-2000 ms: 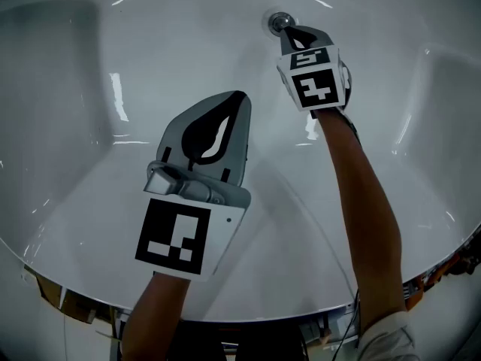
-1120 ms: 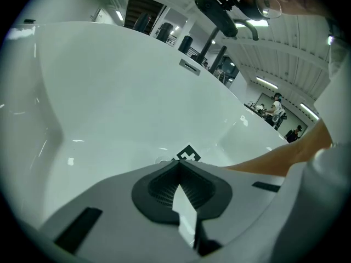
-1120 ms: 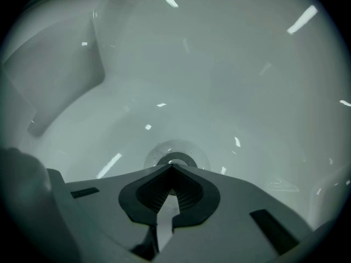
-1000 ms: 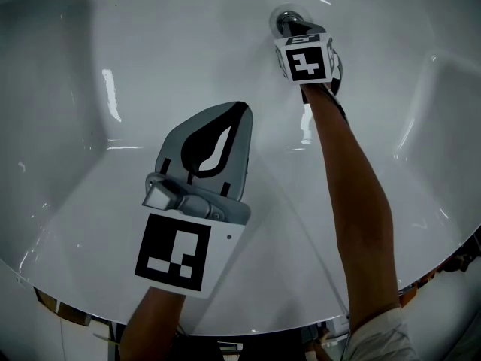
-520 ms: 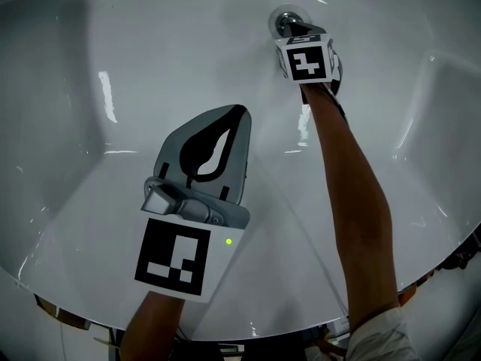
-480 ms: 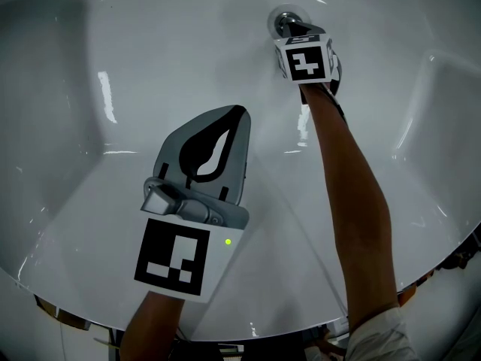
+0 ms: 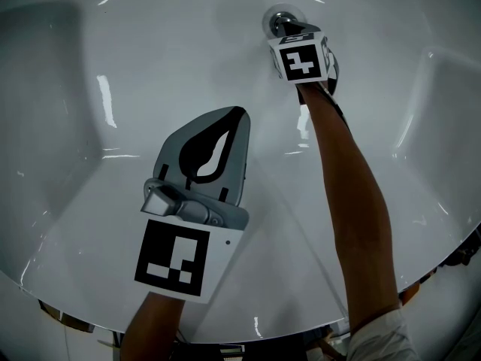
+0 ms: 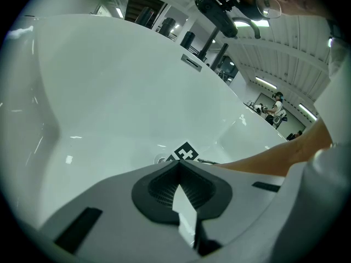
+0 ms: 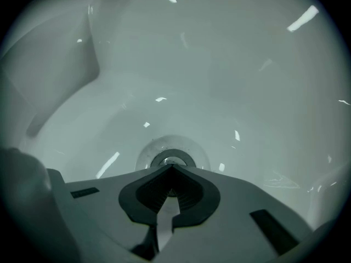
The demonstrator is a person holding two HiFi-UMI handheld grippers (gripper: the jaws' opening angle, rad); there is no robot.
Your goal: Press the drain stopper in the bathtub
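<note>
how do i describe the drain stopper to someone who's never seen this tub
Look into the white bathtub and follow its floor to the far end. There, at the shut tips of the right claw, sits the drain stopper: a small round shiny metal disc inside a ring, the only metallic thing on the plain white surface.

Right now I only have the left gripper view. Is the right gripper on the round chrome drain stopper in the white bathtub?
Observer: Right gripper view: the right gripper has its jaws together, tips over the round chrome drain stopper. Contact unclear.
Operator: Anything pinched?
Observer: Nothing between them.
Operator: Where's my left gripper from above?
Observer: Head view: the left gripper is over bare white bathtub floor, well short of the stopper.
</note>
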